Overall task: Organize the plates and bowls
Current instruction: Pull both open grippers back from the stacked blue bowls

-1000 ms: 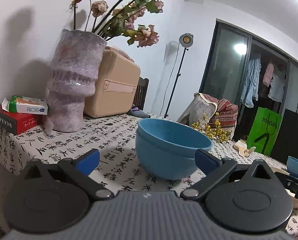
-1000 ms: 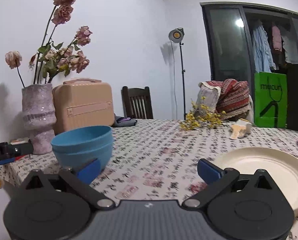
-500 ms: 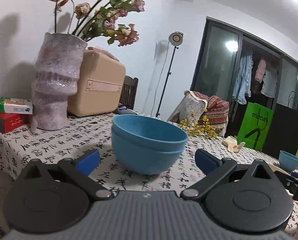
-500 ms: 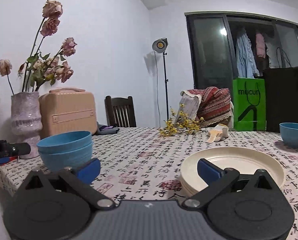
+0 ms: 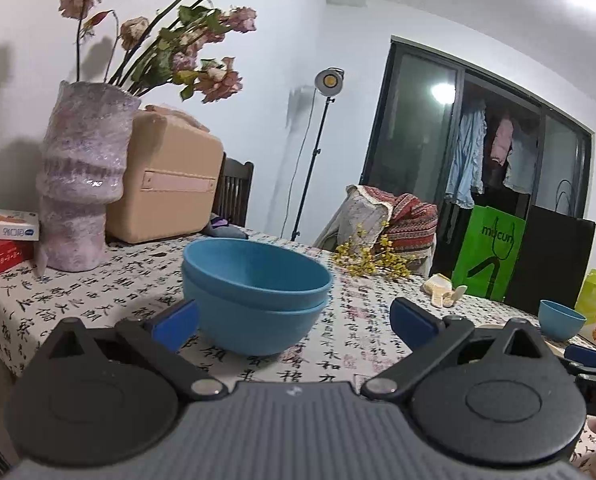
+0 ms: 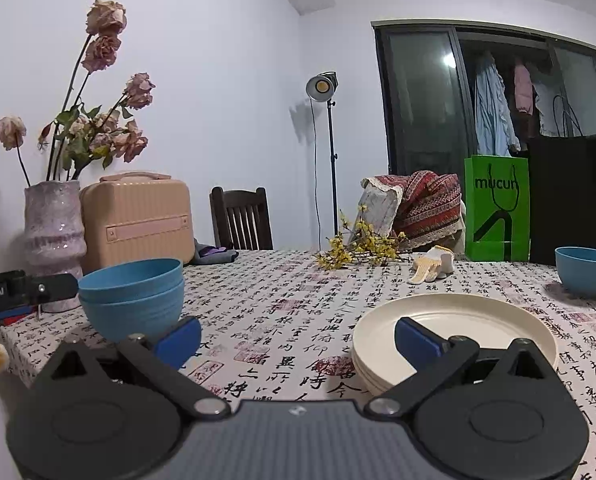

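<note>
Two nested blue bowls [image 5: 254, 296] stand on the patterned tablecloth just ahead of my left gripper [image 5: 294, 322], which is open and holds nothing. The same stack of blue bowls [image 6: 132, 298] shows at the left in the right wrist view. A stack of cream plates [image 6: 454, 332] lies in front of my right gripper [image 6: 298, 336], whose right finger overlaps the plates' near side; it is open and empty. A single small blue bowl [image 6: 586, 270] sits far right, also the small blue bowl [image 5: 560, 320] in the left wrist view.
A pink textured vase [image 5: 82, 184] with dried roses and a beige case [image 5: 166, 188] stand at the back left, with boxes [image 5: 6, 240] by the table's left edge. Yellow flower sprigs [image 6: 358, 248], a work glove [image 6: 432, 266], a green bag [image 6: 496, 208] and a chair [image 6: 240, 218] are further back.
The left gripper's view has shifted so the nested bowls sit a little left of centre. The right gripper swung right and drew back, bringing the plate stack and far bowl fully into view.
</note>
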{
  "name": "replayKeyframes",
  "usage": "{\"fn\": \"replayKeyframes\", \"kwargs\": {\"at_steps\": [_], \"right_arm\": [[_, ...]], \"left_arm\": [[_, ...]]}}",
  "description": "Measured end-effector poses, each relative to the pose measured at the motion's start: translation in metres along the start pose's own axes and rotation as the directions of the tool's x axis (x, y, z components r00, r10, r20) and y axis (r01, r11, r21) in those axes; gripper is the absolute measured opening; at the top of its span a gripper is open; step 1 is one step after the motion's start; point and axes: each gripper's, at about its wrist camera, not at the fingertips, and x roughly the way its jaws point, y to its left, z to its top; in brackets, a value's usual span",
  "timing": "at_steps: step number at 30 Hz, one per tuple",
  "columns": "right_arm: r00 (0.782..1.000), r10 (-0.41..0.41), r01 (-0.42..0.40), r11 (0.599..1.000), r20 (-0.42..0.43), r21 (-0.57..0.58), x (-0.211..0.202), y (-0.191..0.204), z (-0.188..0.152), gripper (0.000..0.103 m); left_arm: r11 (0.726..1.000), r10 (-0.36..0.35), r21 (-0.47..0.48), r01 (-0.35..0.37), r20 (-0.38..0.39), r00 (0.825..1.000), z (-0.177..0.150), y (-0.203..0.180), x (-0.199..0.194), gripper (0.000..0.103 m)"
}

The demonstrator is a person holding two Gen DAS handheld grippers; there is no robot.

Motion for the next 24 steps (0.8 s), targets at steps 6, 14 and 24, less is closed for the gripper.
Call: {"fn": "replayKeyframes", "kwargs": {"at_steps": [6,14,24], "right_arm": [[1.000,-0.005,0.005,1.000,0.001,0.005,-0.008,-0.005,0.003,0.103],[1.000,-0.016,0.016,1.000,-0.001,-0.007,-0.014,-0.013,0.009,0.103],[0.998,-0.069,0.069,0.998,0.009,-0.012,-0.015,-0.033,0.019,0.103]], "left_arm": [[1.000,-0.025,0.009,0.025,-0.002,1.000,-0.001,-0.011,-0.002,0.103],[0.999,-0.052,0.005,0.052,0.004,0.999,0.001,-0.022,-0.002,0.103],[0.994,-0.106,0.020,0.106,0.017,0.994,0.007,-0.041,0.011,0.103]]}}
